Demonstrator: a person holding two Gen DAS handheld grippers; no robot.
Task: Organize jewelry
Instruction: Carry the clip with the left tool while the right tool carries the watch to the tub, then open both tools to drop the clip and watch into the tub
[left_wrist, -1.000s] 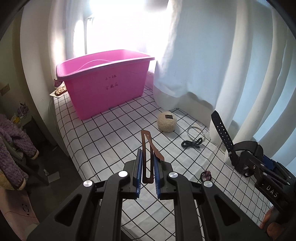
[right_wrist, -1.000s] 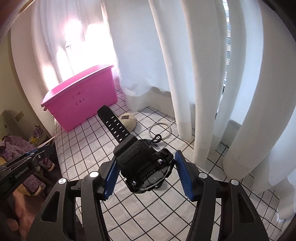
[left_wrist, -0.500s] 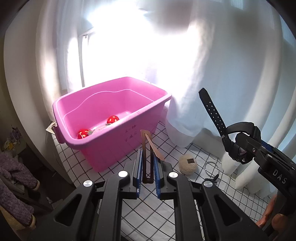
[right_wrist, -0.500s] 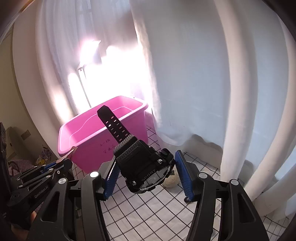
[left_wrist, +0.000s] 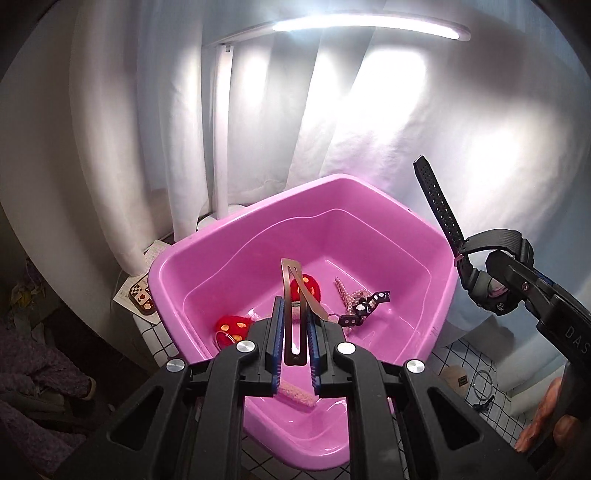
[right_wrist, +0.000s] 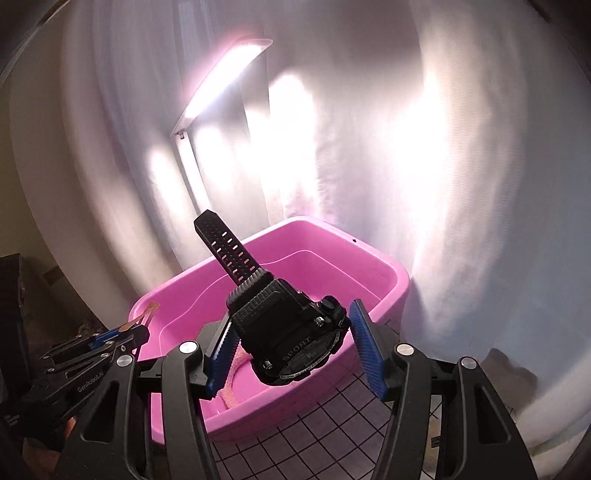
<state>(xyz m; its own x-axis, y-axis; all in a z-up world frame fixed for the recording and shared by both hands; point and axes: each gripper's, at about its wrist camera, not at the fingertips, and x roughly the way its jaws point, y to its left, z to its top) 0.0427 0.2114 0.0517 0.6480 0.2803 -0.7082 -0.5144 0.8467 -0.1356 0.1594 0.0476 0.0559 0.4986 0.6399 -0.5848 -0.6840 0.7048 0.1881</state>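
Left claw (left_wrist: 294, 332), pinched shut on a hair clip (left_wrist: 293, 295), hangs mid-frame over the pink bin (left_wrist: 177, 266); right claw (right_wrist: 291, 347) clamps a black watch (right_wrist: 291, 332) above its rim, both seemingly ready to drop.

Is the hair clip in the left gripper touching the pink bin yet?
Apart. The left wrist view shows the hair clip clamped in the left gripper, held above the pink bin.

My left gripper (left_wrist: 294, 334) is closed on a thin brown metal hair clip (left_wrist: 293, 295), pointing steeply downward. My right gripper (right_wrist: 291, 347), jaws half apart, clamps a chunky black plastic sport watch (right_wrist: 284, 325).
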